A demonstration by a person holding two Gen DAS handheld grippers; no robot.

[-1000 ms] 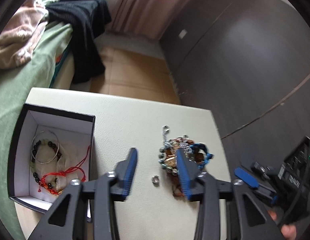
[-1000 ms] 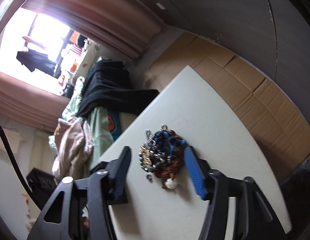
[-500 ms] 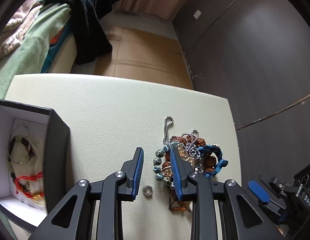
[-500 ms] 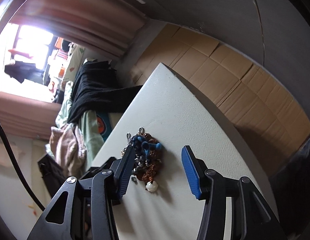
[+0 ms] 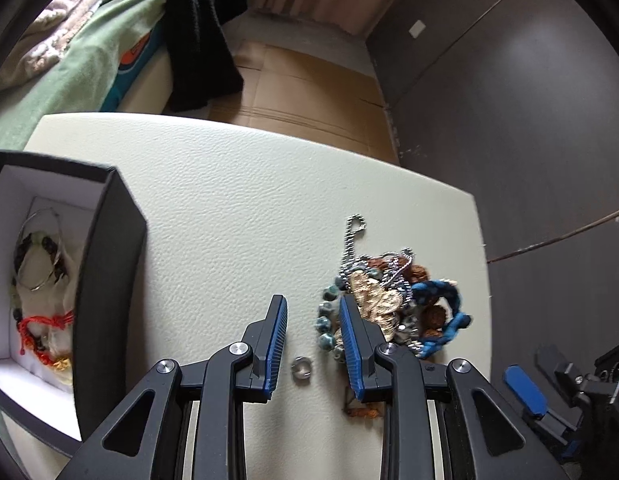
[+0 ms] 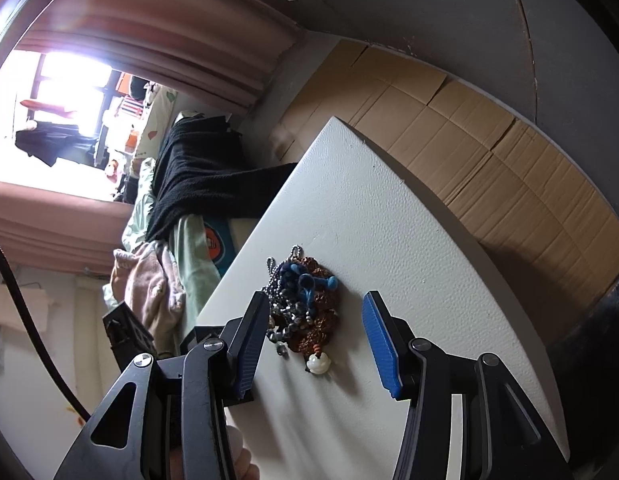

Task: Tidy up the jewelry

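Left gripper (image 5: 313, 340) hangs low over table (image 5: 229, 216), parted fingers flanking ring (image 5: 301, 368).

Black left gripper (image 5: 312, 330) frame, blue ribbed pads, silver screws

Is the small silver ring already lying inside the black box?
No, the small silver ring lies on the table between the fingers of the left gripper, apart from the black box.
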